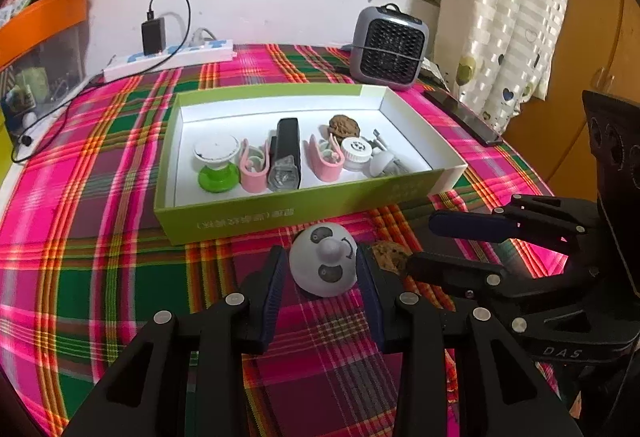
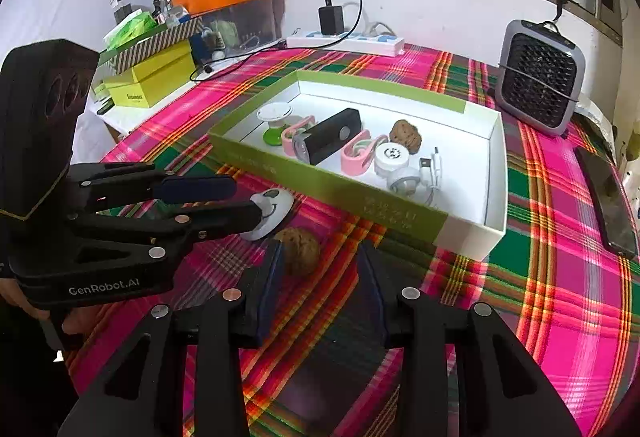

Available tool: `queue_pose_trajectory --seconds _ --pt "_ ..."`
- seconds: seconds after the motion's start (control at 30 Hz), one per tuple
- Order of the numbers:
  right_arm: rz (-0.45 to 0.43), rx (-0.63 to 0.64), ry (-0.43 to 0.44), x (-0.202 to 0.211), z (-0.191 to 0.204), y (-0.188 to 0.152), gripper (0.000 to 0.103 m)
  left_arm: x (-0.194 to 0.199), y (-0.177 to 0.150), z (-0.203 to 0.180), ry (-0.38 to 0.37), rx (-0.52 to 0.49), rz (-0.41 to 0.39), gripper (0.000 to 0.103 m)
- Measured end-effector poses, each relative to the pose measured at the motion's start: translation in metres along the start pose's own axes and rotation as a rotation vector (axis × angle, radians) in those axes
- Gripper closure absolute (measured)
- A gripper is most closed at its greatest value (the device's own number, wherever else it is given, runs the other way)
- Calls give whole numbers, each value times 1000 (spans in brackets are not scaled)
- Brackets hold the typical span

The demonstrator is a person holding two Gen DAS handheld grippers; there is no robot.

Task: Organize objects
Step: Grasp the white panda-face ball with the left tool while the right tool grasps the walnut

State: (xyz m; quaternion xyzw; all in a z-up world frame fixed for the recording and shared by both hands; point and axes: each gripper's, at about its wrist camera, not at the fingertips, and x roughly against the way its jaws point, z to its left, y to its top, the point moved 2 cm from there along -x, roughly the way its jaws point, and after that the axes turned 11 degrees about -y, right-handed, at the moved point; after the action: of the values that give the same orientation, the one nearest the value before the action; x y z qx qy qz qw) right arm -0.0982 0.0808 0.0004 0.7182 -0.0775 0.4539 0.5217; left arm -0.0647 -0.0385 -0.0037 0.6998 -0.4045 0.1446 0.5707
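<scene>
Panda suction toy (image 1: 324,263): white dome with a panda face, on the plaid bench just in front of the green box, lower centre of the left wrist view
Walnut (image 2: 298,249): brown, on the cloth just beside the toy, lower centre of the right wrist view
Green box (image 1: 280,215): open, white inside, centre of both views; already holds a green-based suction cup, two pink clips, a black device, another walnut, a white round case and a cable
Left gripper (image 1: 322,269): fingers apart, flanking the toy; contact on either side I cannot tell
Right gripper (image 2: 320,269): fingers apart, the walnut near the left-hand finger, not gripped
Step in hand: likely picking up the two last loose items
Next move: close on the toy and walnut, lift over the box's near wall, set them in bare space
</scene>
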Motion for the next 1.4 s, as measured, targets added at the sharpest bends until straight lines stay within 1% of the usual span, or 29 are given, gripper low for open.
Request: queue_pose_trajectory --seconds 0.37,0.6,0.9,0.93,0.97,1.03,1.17,1.2,1.23,1.27,1.4 --pt "26 34 29 -11 10 -1 64 -8 5 9 -43 59 1 67" --pt "61 35 39 -23 12 1 64 -12 8 12 -72 87 1 66" --pt "62 49 44 -26 14 4 64 -14 8 15 -96 105 -6 66" --pt "61 55 43 -26 15 3 66 -14 8 15 -95 106 -7 66" --pt "60 59 47 -26 16 4 72 -13 8 15 -94 107 -10 67" --pt "58 62 44 -26 16 4 73 -12 8 16 -91 110 -19 72" --pt "56 59 32 -25 14 4 73 -11 8 15 -91 105 -23 74" --pt "56 59 30 -25 14 4 73 -10 8 14 -91 100 -27 79" --pt "55 58 28 -25 14 4 73 -8 9 13 -93 94 -36 89" --pt "55 57 26 -25 13 4 73 -8 9 12 -99 89 -38 92" --pt "56 57 21 -25 12 3 73 -8 9 8 -82 65 -35 92"
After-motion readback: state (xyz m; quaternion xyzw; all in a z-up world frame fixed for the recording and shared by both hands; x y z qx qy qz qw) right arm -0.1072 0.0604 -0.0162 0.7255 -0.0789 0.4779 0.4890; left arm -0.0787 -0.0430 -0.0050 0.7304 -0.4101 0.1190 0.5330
